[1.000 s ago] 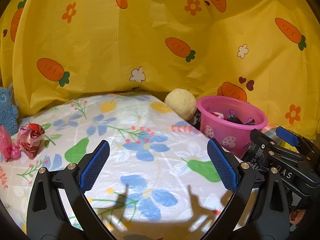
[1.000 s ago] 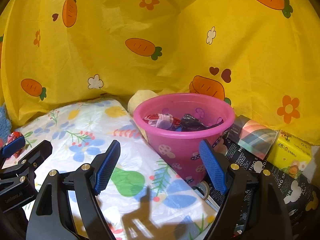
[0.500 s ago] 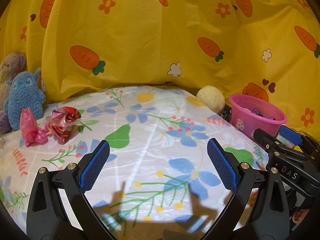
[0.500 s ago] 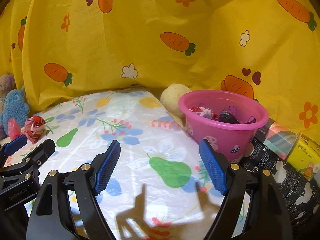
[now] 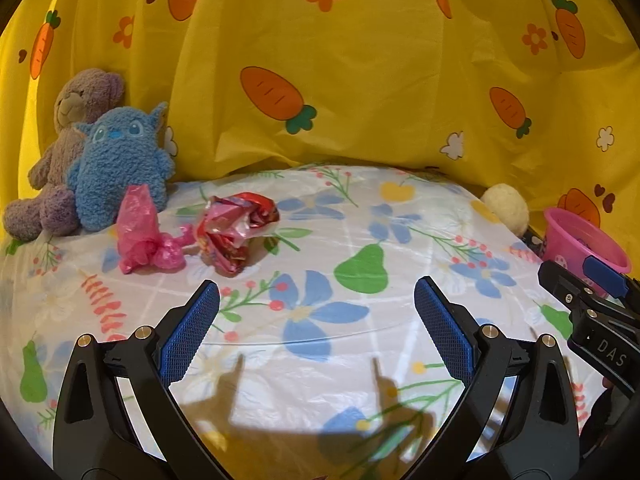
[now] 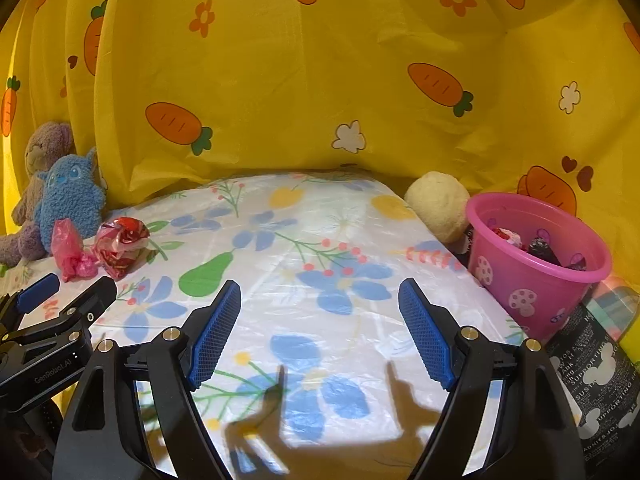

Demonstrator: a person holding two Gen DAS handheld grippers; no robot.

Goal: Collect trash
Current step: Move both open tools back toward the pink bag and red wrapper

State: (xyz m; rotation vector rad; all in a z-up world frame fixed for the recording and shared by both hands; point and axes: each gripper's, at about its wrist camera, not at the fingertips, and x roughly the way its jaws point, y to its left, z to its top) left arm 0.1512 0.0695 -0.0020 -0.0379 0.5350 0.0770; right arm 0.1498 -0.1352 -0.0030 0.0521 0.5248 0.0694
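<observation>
At about 10 o'clock in the left wrist view, a purple-grey teddy bear (image 5: 74,128) and a blue plush toy (image 5: 120,160) sit against the yellow carrot-print curtain (image 5: 360,80). Just in front of them, on the floral plastic sheet (image 5: 320,264), lie 2 pieces of trash side by side: a crumpled pink bag (image 5: 146,236) and, touching its right edge, a crumpled red and silver wrapper (image 5: 236,230). The left gripper (image 5: 316,316) hangs over the sheet with its 2 blue pads spread wide and nothing between them; the trash lies near its left finger, toward 11 o'clock. A cream ball (image 5: 506,208) sits at 2 o'clock, at the sheet's far right edge. The pink bucket (image 6: 532,264), at 3 o'clock in the right wrist view, already holds several wrappers. The right gripper (image 6: 320,332) is likewise spread wide and empty above the sheet, with the bucket just beyond its right finger. A black printed bag (image 6: 596,380) lies at 4 o'clock.
</observation>
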